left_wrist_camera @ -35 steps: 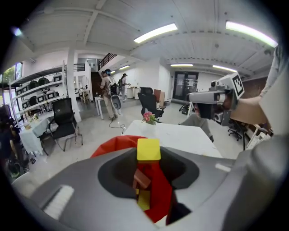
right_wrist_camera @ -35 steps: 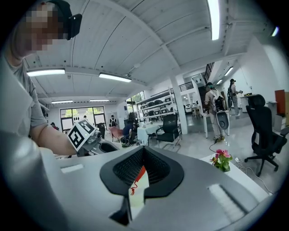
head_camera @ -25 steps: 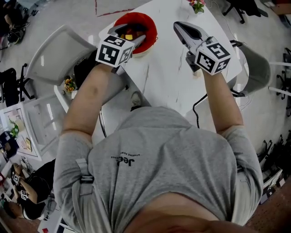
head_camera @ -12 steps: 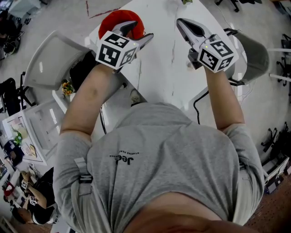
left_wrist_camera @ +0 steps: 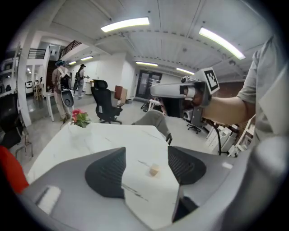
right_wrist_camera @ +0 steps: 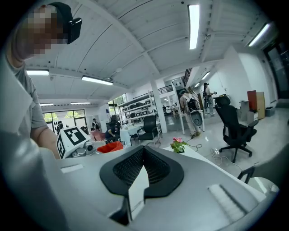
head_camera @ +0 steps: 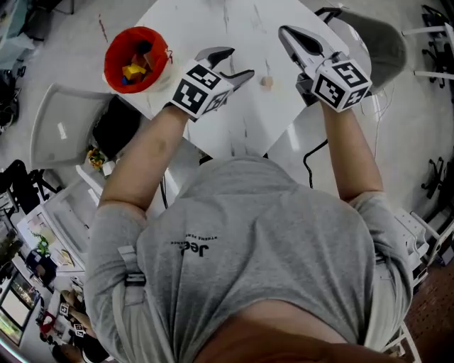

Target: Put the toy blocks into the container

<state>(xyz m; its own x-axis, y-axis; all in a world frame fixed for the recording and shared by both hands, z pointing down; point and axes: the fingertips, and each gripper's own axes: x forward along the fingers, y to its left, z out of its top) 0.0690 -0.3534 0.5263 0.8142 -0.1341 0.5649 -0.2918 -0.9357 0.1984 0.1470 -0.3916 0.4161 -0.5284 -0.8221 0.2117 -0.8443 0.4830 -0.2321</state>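
1. The left gripper (head_camera: 234, 64) is open wide. Its two jaws stand well apart and hold nothing.
2. A small tan block (left_wrist_camera: 154, 170) lies on the white table (head_camera: 206, 21). In the left gripper view it shows in the gap between the jaws, a bit past them. The pads do not touch it.
3. From the head view, the block (head_camera: 267, 82) sits between the two grippers, just beside the left gripper's right jaw.
4. The right gripper (right_wrist_camera: 143, 149) is closed. Its jaw tips meet and there is nothing in them. It hangs over the table to the right of the block.
5. The red container (head_camera: 135, 60) stands on the table corner, well off to the left of the left gripper. It has yellow and blue blocks (head_camera: 133, 69) in it.
6. The left gripper sits between the tan block and the container.
7. A small pot of flowers (left_wrist_camera: 80, 118) stands on the far corner of the table, ahead of the left gripper.
8. A grey chair (left_wrist_camera: 153, 119) stands just past the far edge of the table. A black office chair (left_wrist_camera: 106, 106) is farther back.
9. Another grey chair (head_camera: 64, 120) stands on the floor near the container's corner.
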